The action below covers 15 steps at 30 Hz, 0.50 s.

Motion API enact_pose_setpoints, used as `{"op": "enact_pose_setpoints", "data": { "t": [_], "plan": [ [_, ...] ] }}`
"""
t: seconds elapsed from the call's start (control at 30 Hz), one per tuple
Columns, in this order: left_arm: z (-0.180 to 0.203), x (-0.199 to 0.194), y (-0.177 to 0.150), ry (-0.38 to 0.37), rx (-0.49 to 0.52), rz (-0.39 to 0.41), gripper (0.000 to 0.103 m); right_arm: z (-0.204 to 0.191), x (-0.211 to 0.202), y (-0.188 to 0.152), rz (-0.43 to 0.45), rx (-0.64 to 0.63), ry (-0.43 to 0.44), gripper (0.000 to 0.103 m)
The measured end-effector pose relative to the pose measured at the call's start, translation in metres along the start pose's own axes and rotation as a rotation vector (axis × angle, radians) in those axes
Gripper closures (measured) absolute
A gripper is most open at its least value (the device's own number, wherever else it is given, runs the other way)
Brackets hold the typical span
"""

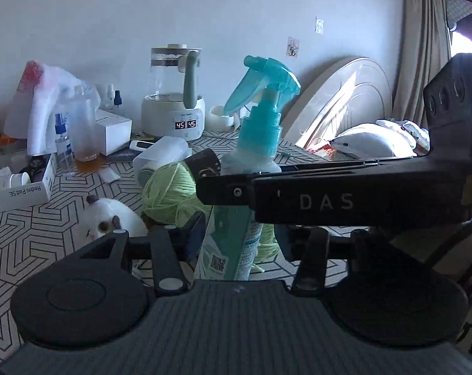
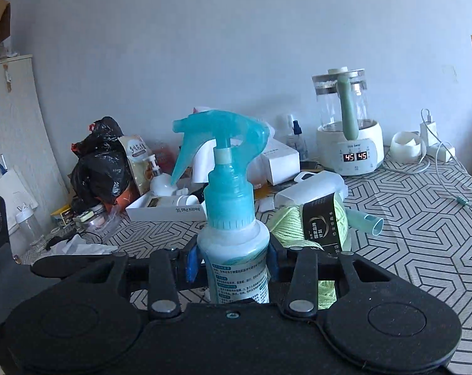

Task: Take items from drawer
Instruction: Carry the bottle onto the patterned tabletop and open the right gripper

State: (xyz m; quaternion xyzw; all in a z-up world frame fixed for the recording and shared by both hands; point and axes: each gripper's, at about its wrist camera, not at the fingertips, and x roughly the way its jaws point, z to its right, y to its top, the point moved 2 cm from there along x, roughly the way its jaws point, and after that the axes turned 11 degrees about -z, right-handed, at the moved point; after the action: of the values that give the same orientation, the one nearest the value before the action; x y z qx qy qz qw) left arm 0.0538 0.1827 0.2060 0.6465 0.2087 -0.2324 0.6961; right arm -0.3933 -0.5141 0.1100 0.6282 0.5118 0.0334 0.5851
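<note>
A spray bottle [image 2: 232, 240] with a teal trigger head and white printed body stands upright over the patterned table. My right gripper [image 2: 232, 264] is shut on the bottle's body, blue pads on both sides. In the left wrist view the same bottle [image 1: 251, 143] sits between my left gripper's fingers [image 1: 236, 234], and the right gripper's black arm [image 1: 345, 193] crosses in front of it from the right. The left jaws stand close on each side of the bottle; contact is unclear. A light green yarn ball [image 2: 304, 228] lies just behind the bottle. No drawer is in view.
A kettle warmer [image 2: 348, 137] showing 45 stands at the back. A white Redmi Pad box [image 1: 20, 187], a white cat plush [image 1: 110, 218], clear bottles [image 1: 79, 131], a black bag [image 2: 101, 162] and a lint roller [image 2: 317, 187] crowd the table [image 2: 423, 218].
</note>
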Motion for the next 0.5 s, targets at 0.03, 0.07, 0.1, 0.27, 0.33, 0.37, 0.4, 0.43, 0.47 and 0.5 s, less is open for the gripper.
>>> {"op": "enact_pose_setpoints", "data": {
  "t": [0.03, 0.07, 0.1, 0.27, 0.33, 0.37, 0.4, 0.43, 0.47, 0.5],
  "plan": [
    [-0.003, 0.003, -0.003, 0.027, 0.012, -0.003, 0.054, 0.003, 0.005, 0.001, 0.017, 0.003, -0.010, 0.057],
    [-0.007, 0.006, -0.005, 0.053, 0.015, -0.010, 0.053, 0.005, 0.007, 0.004, 0.026, 0.004, -0.011, 0.057],
    [-0.010, 0.008, -0.008, 0.063, 0.005, -0.017, 0.052, 0.007, 0.011, 0.005, 0.025, 0.009, 0.004, 0.057],
    [-0.011, 0.020, -0.015, 0.012, -0.003, -0.022, 0.052, -0.002, 0.015, 0.017, 0.019, -0.006, -0.007, 0.056],
    [-0.007, 0.022, -0.017, 0.026, 0.008, -0.002, 0.052, -0.011, 0.016, 0.014, 0.016, -0.029, -0.002, 0.054],
    [-0.006, 0.022, -0.018, 0.033, 0.010, 0.005, 0.052, -0.015, 0.017, 0.013, 0.010, -0.034, 0.007, 0.053],
    [-0.005, 0.023, -0.019, 0.031, 0.009, 0.005, 0.053, -0.019, 0.017, 0.011, 0.004, -0.039, 0.016, 0.052],
    [-0.005, 0.023, -0.019, 0.029, 0.007, 0.006, 0.053, -0.023, 0.017, 0.008, 0.002, -0.051, 0.010, 0.052],
    [-0.004, 0.023, -0.019, 0.027, 0.005, 0.006, 0.053, -0.026, 0.017, 0.007, 0.001, -0.067, -0.003, 0.051],
    [-0.005, 0.023, -0.019, 0.023, -0.002, 0.005, 0.053, -0.029, 0.016, 0.006, -0.005, -0.083, -0.013, 0.051]
  ]
}}
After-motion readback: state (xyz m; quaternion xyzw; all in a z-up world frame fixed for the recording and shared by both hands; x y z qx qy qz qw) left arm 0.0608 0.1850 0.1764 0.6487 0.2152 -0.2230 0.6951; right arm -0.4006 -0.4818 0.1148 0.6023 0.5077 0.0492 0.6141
